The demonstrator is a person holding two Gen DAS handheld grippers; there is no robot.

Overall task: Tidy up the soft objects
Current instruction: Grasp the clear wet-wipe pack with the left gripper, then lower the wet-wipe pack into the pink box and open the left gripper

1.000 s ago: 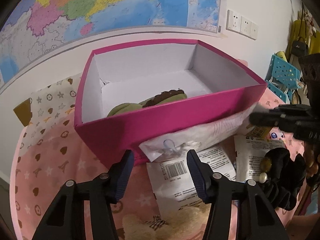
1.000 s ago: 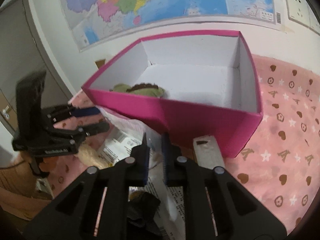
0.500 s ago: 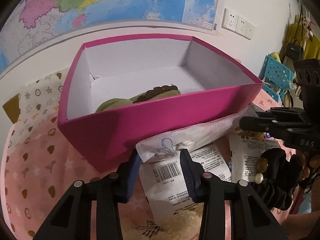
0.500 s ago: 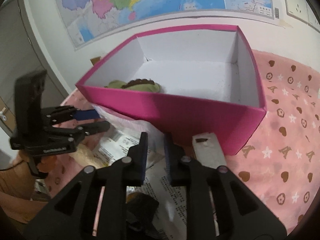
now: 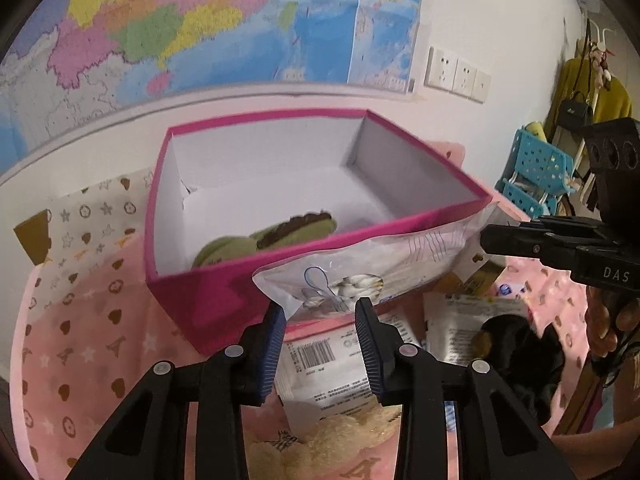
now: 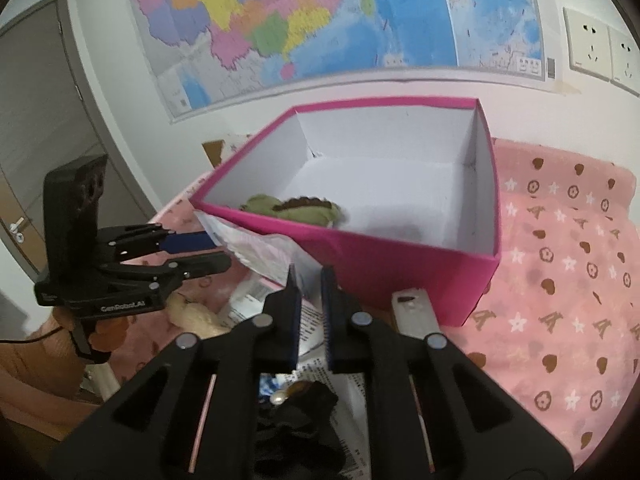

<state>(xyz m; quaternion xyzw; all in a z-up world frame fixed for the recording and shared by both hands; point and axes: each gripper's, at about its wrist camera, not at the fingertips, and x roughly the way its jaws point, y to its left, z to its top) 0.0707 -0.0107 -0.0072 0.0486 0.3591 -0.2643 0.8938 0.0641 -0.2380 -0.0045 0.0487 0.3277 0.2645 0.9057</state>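
A puffy clear plastic bag with white contents hangs stretched in front of the pink box, its top near the box's front rim. My left gripper has jaws closing on the bag's lower left corner, which sits pinched between the blue pads. My right gripper is shut on the bag's other end. The right wrist view shows the left gripper at the left, and the left wrist view shows the right gripper at the right. A green and brown plush toy lies inside the box.
Under the bag lie white printed packets, a black scrunchie with beads and a cream fluffy toy. A pale flat bar leans by the box. A pink patterned cloth covers the surface. A blue basket stands at the far right.
The left jaws have narrowed onto the bag's corner. Both grippers have risen, and the bag has lifted off the packets to about the height of the box's rim.
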